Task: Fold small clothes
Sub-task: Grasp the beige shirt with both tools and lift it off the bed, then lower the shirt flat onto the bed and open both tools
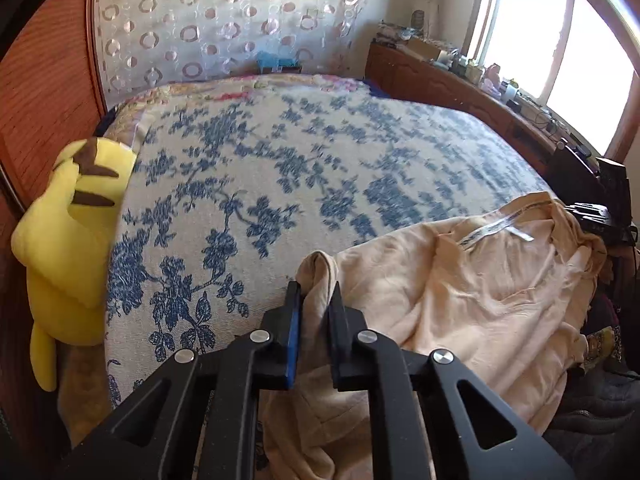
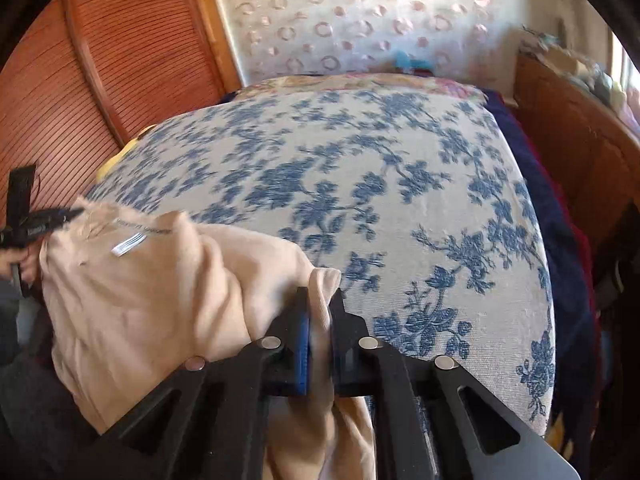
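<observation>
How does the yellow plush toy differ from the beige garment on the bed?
The yellow plush toy is bright yellow with brown stripes; the beige garment is plain pale beige. The toy sits untouched at the bed's edge, while each claw, left and right, pinches the garment. Both are soft fabric.

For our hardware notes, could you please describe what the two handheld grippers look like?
Both the left gripper and right gripper are matte black, with slotted linkage arms carrying round silver pivot pins. Each has two flat black fingers; a blue pad lines an inner face.
</observation>
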The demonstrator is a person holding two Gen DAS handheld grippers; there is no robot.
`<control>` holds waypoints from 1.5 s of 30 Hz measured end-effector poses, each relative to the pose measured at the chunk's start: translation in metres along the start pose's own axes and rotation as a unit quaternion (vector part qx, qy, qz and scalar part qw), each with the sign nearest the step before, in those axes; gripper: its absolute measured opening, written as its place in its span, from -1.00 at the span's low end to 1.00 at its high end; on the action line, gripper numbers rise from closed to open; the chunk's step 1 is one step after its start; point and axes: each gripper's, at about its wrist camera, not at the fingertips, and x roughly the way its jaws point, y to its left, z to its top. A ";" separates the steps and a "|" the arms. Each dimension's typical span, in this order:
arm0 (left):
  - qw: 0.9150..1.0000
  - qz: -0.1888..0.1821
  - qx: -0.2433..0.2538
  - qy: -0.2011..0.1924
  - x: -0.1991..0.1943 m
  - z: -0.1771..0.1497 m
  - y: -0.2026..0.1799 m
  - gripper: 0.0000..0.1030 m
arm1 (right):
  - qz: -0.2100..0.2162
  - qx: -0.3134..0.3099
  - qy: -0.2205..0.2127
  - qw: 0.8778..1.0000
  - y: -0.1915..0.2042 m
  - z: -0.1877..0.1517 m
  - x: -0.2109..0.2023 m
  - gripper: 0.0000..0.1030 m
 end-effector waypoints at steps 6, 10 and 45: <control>0.997 -0.027 0.015 -0.075 -0.058 0.005 -0.025 -0.76 | -0.012 0.005 -0.063 0.998 0.005 -0.003 -0.042 -0.89; 0.992 -0.040 0.011 -0.122 -0.088 0.011 -0.031 -0.77 | -0.023 0.009 -0.108 0.994 0.009 0.000 -0.085 -0.89; 0.903 0.026 0.047 -0.426 -0.317 0.141 -0.037 -0.78 | -0.079 -0.114 -0.407 0.903 0.101 0.050 -0.394 -0.90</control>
